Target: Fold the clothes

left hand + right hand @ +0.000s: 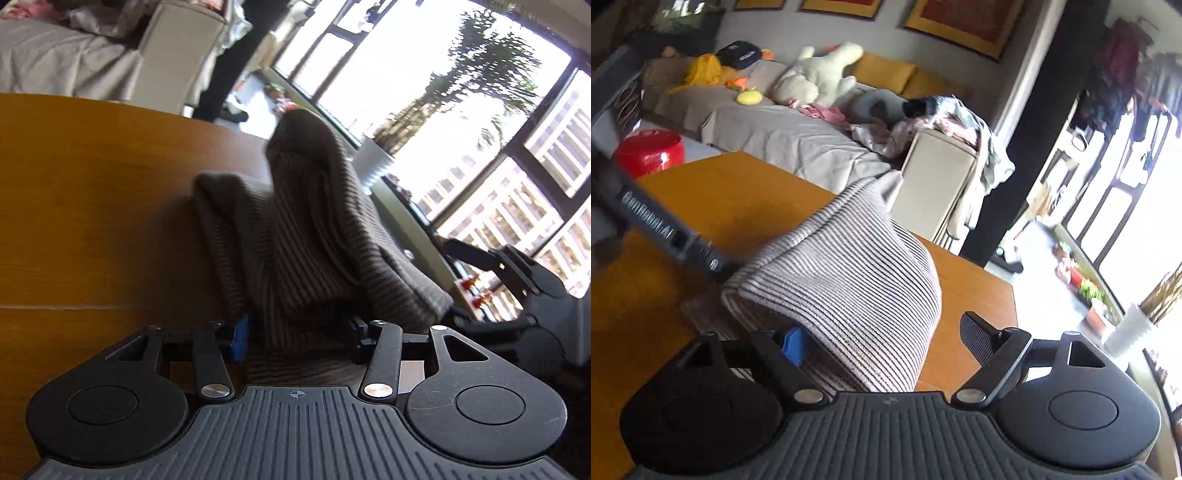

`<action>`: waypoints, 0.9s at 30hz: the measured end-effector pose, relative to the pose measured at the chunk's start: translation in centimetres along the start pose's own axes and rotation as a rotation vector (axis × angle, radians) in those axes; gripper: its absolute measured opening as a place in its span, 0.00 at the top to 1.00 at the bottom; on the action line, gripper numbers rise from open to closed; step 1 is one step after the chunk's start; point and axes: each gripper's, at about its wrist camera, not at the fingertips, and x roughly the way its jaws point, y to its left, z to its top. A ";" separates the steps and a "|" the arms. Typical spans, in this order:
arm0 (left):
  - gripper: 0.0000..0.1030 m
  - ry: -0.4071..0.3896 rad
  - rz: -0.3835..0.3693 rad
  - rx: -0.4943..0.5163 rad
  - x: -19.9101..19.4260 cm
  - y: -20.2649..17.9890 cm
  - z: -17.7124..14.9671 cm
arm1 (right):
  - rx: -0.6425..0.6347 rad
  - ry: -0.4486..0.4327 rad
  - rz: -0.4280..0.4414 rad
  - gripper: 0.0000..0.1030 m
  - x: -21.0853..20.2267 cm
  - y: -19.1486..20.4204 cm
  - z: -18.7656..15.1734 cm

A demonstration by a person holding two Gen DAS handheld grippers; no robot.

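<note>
Striped knit garment (306, 236) is seen bunched and part-lifted over the wooden desk (92, 221), centre of the left wrist view, draped down toward the lower middle of the frame. In the right wrist view the same cloth (842, 295) fills the centre, a rolled fold running from upper right down to lower left.

Key relation: the garment's long axis is judged to run away from both cameras, up-frame, with its near hem at the jaws of both tools. The left gripper (295, 332) is placed with cloth directly between its jaws; they are part-closed around the hem, but the pads are hidden by fabric, so a firm pinch cannot be told. The right gripper (886, 343) is held spread wide: cloth lies against the blue pad (794, 345) at lower left, while the other finger (977, 334) stands clear of it with bare desk showing between. No pinch there.

The left tool is judged nearer to a hold; the right one would need closing or shifting left in frame before the fold is carried over.

Both tools are angled downward at the desk. The left tool's body (665, 232) is seen at mid left of the right view, just beside the cloth. A sofa (768, 122) lies beyond, upper frame.
</note>
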 end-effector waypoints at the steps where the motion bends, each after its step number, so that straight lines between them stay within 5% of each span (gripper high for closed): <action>1: 0.45 0.012 -0.019 0.020 0.5 -0.6 -0.4 | -0.007 0.011 0.027 0.15 -0.4 -0.5 0.0; 7: 0.42 -0.016 -0.013 0.001 -1.2 0.0 -0.2 | -0.063 -0.036 0.097 0.10 -2.3 1.5 -0.2; 12: 0.43 -0.148 0.168 -0.122 -5.4 3.1 1.1 | -0.031 -0.155 0.075 0.10 -0.4 6.0 0.6; 16: 0.43 -0.170 0.221 -0.165 -7.2 4.2 1.3 | -0.050 -0.075 -0.007 0.10 4.3 8.3 0.6; 18: 0.43 -0.159 0.215 -0.144 -7.4 3.7 1.0 | -0.028 -0.071 -0.024 0.10 4.9 7.5 0.0; 20: 0.44 -0.135 0.187 -0.129 -6.7 3.2 1.1 | 0.076 -0.088 0.017 0.23 4.1 5.4 0.1; 21: 0.45 -0.113 0.157 -0.123 -5.8 3.1 1.4 | 0.135 -0.095 0.036 0.38 3.6 4.0 0.2; 23: 0.52 -0.070 0.093 -0.103 -4.0 2.7 1.2 | 0.257 -0.102 0.081 0.46 2.8 1.3 0.3; 27: 0.53 0.001 -0.021 -0.049 -0.8 0.9 1.2 | 0.211 -0.090 -0.044 0.53 3.3 -0.6 0.1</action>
